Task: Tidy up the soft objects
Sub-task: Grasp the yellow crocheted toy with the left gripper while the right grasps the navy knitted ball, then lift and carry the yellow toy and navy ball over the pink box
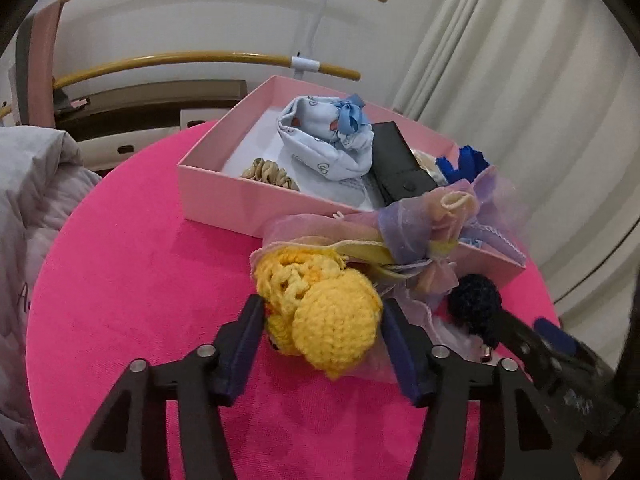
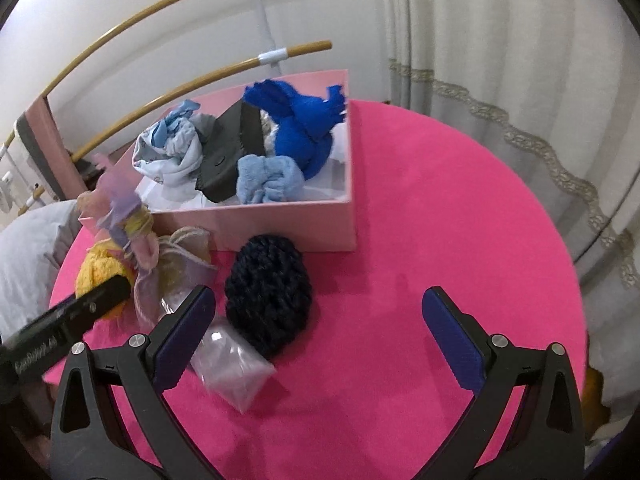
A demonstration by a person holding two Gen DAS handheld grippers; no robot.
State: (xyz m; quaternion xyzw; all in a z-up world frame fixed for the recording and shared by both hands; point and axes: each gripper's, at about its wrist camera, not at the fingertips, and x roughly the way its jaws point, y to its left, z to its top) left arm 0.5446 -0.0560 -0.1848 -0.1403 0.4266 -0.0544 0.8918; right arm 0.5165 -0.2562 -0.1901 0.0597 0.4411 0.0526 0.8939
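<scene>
Risk first: my left gripper [image 1: 320, 340] is clamped on the yellow crochet toy [image 1: 320, 320] at the near left of the pink table [image 1: 120, 280], and the sheer organza bag [image 1: 416, 232] is draped over both the toy and the near corner of the box [image 1: 224, 196]. I can't tell whether the fabric is pinched between the jaws too; if it is, lifting the toy could drag the bag along or tug the box. The grip looks to sit on the toy's rounded end, so soft yarn may squeeze out. My right gripper [image 2: 320, 328] is wide apart and holding nothing, hovering near the navy crochet piece [image 2: 268, 300], which lies on the table just in front of the box, touching a small clear pouch [image 2: 232, 368]. Closing there as-is could catch the pouch as well. The box is already crowded with blue cloth [image 2: 304, 128], a dark wallet [image 2: 232, 152] and pale fabric, so a dropped item could perch on the pile or spill. Writing: white lettering on the left gripper's side in the right view, too blurred to read; no other legible labels.
</scene>
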